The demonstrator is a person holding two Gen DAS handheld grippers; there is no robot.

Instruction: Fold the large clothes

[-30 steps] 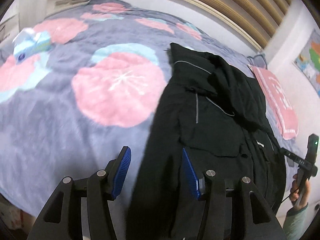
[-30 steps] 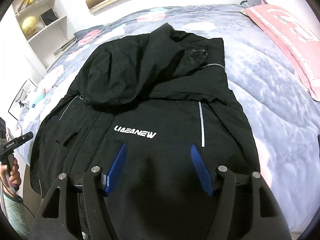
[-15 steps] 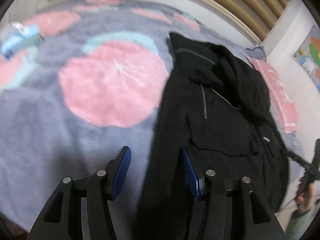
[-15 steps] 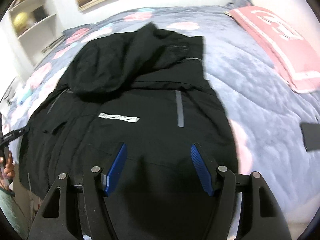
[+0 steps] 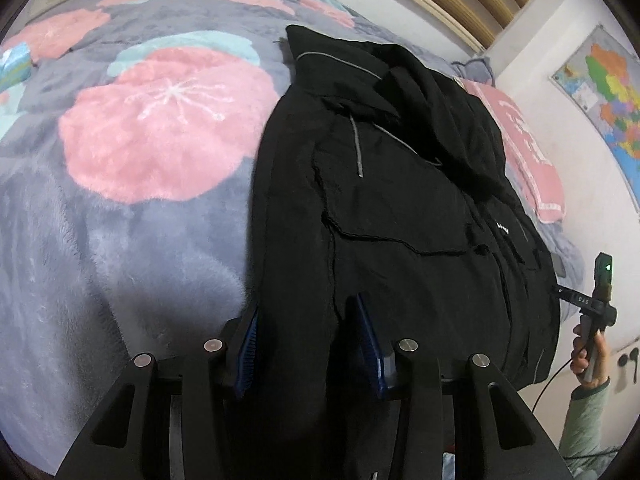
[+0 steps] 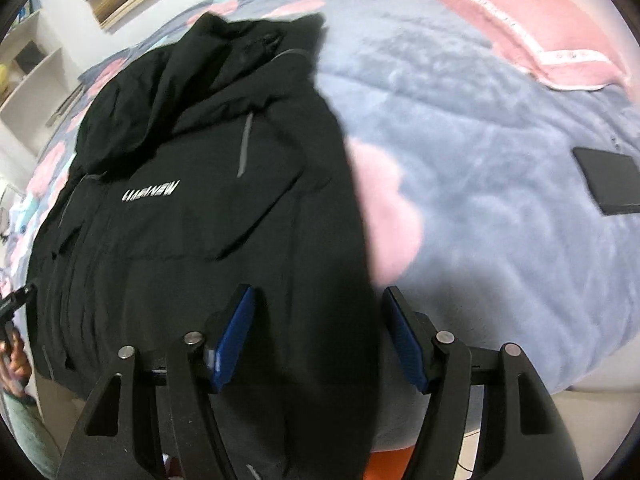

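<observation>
Left gripper (image 5: 308, 344) spread over jacket's (image 5: 400, 208) hem edge; right gripper (image 6: 318, 338) spread astride its opposite edge. Black jacket flat on floral blanket (image 5: 132, 184), hood bunched on top. Pink pillow (image 6: 516, 20) beyond; dark slab (image 6: 610, 186) beside it.

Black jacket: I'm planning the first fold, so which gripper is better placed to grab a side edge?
Roughly even: the left gripper straddles the black jacket at one side, the right gripper at the other, both open.
</observation>
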